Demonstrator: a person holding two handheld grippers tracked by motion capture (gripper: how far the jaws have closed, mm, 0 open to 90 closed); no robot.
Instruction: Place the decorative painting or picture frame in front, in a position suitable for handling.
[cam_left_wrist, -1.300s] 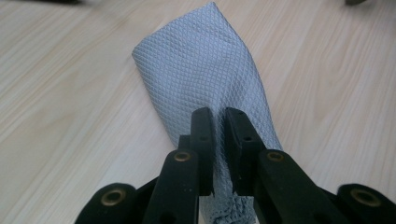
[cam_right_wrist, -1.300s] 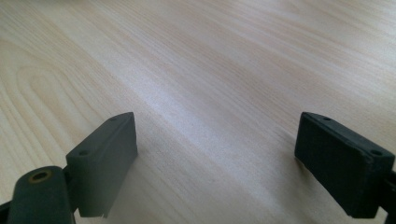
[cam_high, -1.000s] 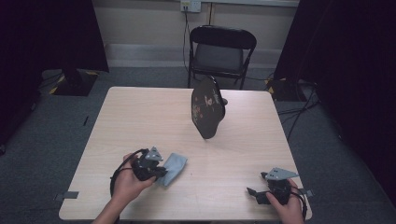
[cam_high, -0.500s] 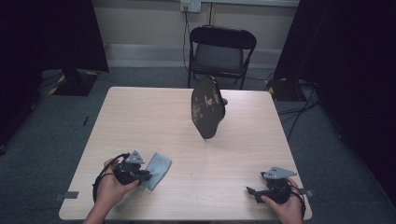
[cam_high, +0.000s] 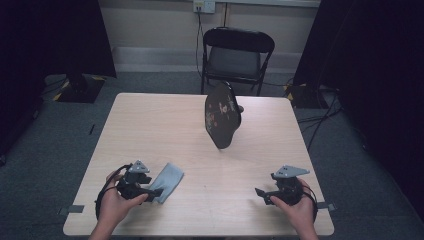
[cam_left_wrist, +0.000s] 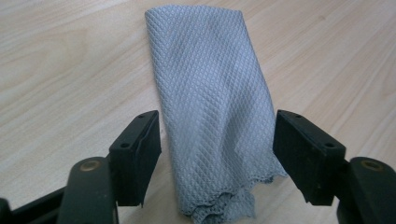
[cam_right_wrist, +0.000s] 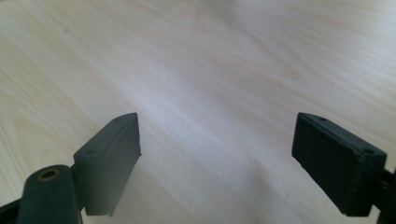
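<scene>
Lying between the left tool's (cam_left_wrist: 217, 154) just-spread jaws, the grey cloth (cam_left_wrist: 212, 107) shows its diamond weave.

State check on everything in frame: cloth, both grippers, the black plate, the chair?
grey cloth: folded, flat on the table, lying loose between the left fingers.
left gripper: open, fingers have just been opening, clear of the cloth.
right gripper: open, nothing between its fingers.
black plate: standing on edge mid-table.
folding chair: unfolded, behind the table.
table: bare wood elsewhere.
</scene>
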